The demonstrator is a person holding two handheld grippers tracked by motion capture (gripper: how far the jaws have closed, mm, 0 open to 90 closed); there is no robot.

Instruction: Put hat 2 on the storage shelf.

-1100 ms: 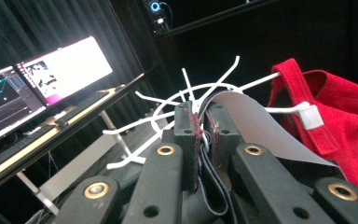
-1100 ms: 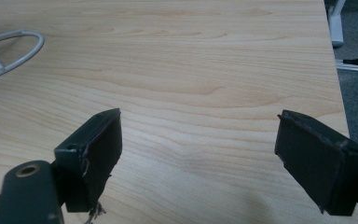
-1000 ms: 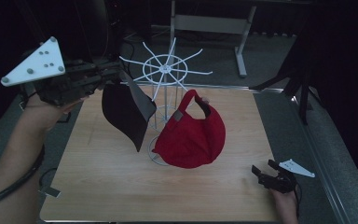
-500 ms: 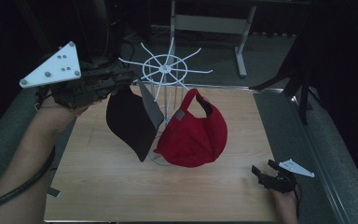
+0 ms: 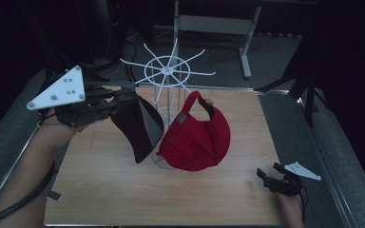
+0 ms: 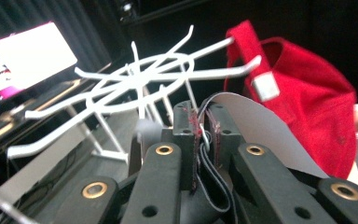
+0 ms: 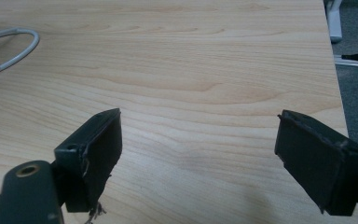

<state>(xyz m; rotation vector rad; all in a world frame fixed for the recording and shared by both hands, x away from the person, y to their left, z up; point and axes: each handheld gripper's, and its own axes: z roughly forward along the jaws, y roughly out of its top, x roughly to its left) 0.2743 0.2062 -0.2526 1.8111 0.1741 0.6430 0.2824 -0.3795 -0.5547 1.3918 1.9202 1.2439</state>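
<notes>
**Black cap at the white rack**

Black cap [image 5: 138, 126] hanging in the air just left of the white wire rack [image 5: 167, 73], its grey underside turned toward the red cap [image 5: 197, 135]. Clamped at the edge between the closed jaws of the left gripper [image 5: 123, 97], above the wooden table [image 5: 171, 199]. Red cap hung on a rack prong, just beside the black one. Right gripper [image 5: 266, 178] low at the table's right edge, well apart, jaws spread wide over bare wood.

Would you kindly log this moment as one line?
left tongs: shut on black cap | red cap: hanging on white rack | right tongs: open over table
</notes>
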